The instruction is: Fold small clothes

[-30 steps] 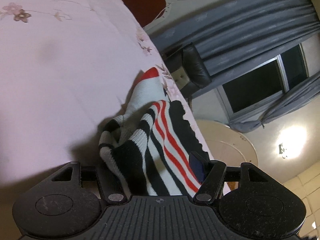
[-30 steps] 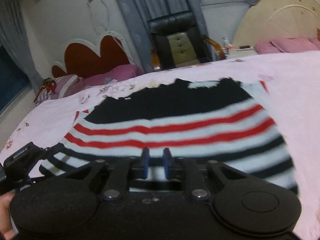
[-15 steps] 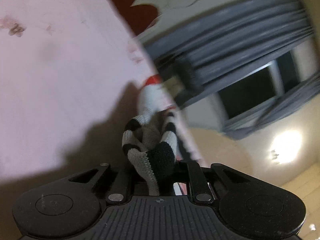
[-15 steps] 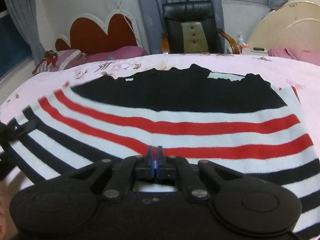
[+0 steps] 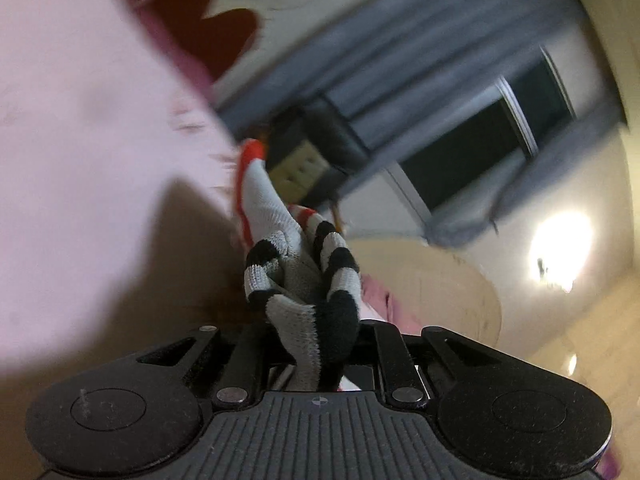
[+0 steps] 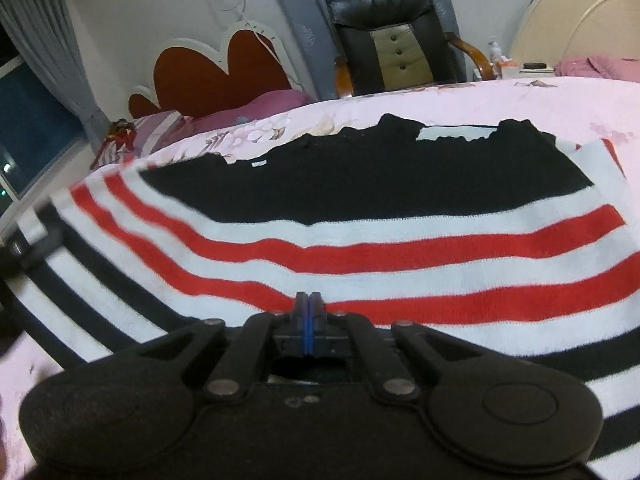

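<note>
On the pink bed sheet (image 6: pixel 520 100), a striped sweater (image 6: pixel 360 208) in black, white and red is spread out. A bunched edge of it is gripped and lifted off the sheet by the left gripper (image 5: pixel 316 344), whose jaws are clenched on the knit. The right gripper (image 6: pixel 308 312) is seen with jaws pressed together at the sweater's near edge, where fabric appears pinched.
</note>
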The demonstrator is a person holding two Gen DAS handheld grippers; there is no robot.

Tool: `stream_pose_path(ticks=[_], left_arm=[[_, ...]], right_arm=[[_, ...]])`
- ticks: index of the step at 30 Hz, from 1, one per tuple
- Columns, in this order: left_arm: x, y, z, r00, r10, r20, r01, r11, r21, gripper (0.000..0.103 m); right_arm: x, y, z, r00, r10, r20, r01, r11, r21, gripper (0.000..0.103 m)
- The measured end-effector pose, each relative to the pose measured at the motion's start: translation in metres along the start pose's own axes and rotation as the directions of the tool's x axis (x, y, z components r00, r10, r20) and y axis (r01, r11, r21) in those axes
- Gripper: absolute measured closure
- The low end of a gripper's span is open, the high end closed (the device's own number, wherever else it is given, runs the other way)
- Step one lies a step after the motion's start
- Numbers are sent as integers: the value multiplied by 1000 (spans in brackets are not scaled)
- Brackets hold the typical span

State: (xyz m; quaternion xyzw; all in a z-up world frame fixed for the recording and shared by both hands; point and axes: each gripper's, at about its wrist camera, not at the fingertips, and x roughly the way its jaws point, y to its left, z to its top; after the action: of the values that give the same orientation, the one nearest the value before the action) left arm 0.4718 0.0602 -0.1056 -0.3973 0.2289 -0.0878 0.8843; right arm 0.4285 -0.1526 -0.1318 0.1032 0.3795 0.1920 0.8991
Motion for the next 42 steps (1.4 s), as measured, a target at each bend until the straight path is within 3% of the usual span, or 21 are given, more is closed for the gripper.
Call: stream_pose_path(ticks=[3, 8, 12, 15, 16, 17, 19, 23, 25, 26, 28, 30, 31, 34, 37, 38, 40, 42], left_arm=[[16, -54, -8, 998, 4, -57, 4, 991, 135, 89], [48, -121, -52, 981, 46, -188, 20, 942, 336, 89], [91, -145, -104, 942, 120, -313, 27, 904, 427, 89], [117, -148, -144, 894, 169, -415, 46, 886, 461, 88], [114, -155, -153, 906, 181, -383, 46, 856, 514, 82], [108, -161, -157, 909, 185, -374, 50, 842, 538, 61], [94, -171, -149, 904, 144, -403, 96, 849, 519, 35], [36, -176, -122, 945, 84, -316, 104, 839, 534, 35], [25, -165, -98, 965, 94, -246, 52, 850, 525, 35], [27, -152, -85, 968, 145, -204, -14, 844, 536, 35], [31, -129, -68, 953, 255, -163, -132, 835, 534, 35], [36, -105, -60, 944, 278, -178, -161, 859, 487, 35], [41, -96, -60, 933, 297, -203, -172, 864, 472, 35], [46, -73, -66, 928, 267, -259, -148, 904, 400, 35], [55, -72, -83, 930, 263, -255, -148, 906, 397, 35], [60, -69, -85, 932, 259, -254, -147, 910, 389, 35], [56, -69, -82, 933, 251, -259, -142, 916, 375, 35], [65, -72, -79, 943, 235, -237, -132, 915, 382, 35]], right_arm=[[-7, -10, 3, 999, 42, -1, -42, 998, 38, 103], [-59, -63, 1, 993, 40, 107, -61, 977, 206, 97], [-107, -127, -5, 986, 2, 166, -61, 934, 351, 94], [-130, -164, -10, 984, 7, 176, -83, 901, 426, 83], [-135, -173, -11, 984, 12, 179, -92, 892, 443, 78], [-140, -180, -13, 983, 23, 183, -106, 882, 460, 75], [-147, -190, -16, 980, 50, 194, -141, 862, 487, 60], [-149, -195, -18, 968, 125, 218, -222, 832, 508, 44], [-144, -191, -16, 965, 169, 202, -250, 824, 508, 40], [-141, -187, -16, 967, 180, 179, -248, 825, 508, 39], [-133, -180, -13, 973, 190, 129, -229, 826, 514, 39], [-124, -174, -10, 977, 196, 81, -209, 826, 524, 39], [-121, -171, -9, 978, 198, 63, -201, 829, 522, 39], [-109, -160, -5, 982, 185, -25, -148, 853, 501, 39], [-101, -143, 1, 987, 142, -71, -99, 900, 425, 39], [-100, -138, 2, 990, 122, -78, -82, 915, 396, 40], [-93, -122, 6, 995, 65, -81, -39, 958, 284, 66], [-88, -108, 6, 998, -17, -65, 25, 991, 131, 73]])
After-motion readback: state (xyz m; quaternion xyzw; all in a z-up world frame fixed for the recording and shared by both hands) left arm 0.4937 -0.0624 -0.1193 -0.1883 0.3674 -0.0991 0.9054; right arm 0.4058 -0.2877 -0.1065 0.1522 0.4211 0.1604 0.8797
